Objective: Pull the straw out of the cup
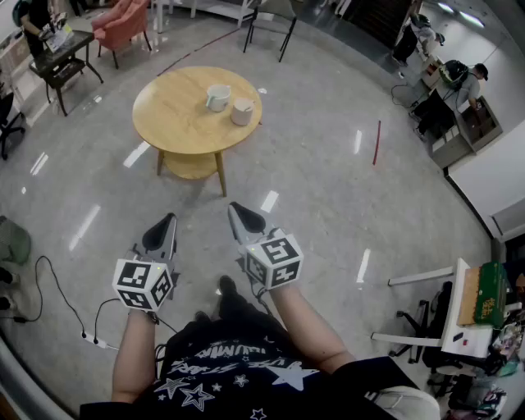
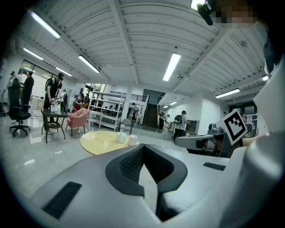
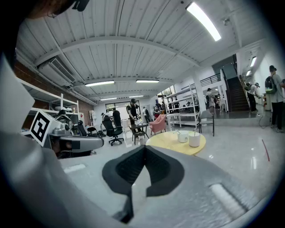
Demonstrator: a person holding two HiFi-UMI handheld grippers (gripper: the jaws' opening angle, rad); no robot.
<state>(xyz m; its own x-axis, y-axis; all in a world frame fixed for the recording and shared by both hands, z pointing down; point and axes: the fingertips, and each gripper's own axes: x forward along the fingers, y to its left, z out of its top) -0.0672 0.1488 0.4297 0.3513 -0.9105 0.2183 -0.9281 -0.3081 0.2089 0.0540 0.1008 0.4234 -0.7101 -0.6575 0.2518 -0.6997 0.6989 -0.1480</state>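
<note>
Two white cups stand on a round yellow table (image 1: 176,115) well ahead of me: a mug-like cup (image 1: 217,97) on the left and a plain cup (image 1: 242,111) on the right, with a thin straw rising from it (image 3: 194,132). Both cups also show in the left gripper view (image 2: 127,138) and the right gripper view (image 3: 188,138). My left gripper (image 1: 169,219) and right gripper (image 1: 233,208) hover side by side over the floor, far short of the table. Both are shut with nothing between their jaws.
Glossy grey floor lies between me and the table. A pink armchair (image 1: 121,23) and a dark side table (image 1: 64,61) stand at the far left. Desks with people (image 1: 455,90) are at the far right. Cables (image 1: 57,295) trail on the floor at lower left.
</note>
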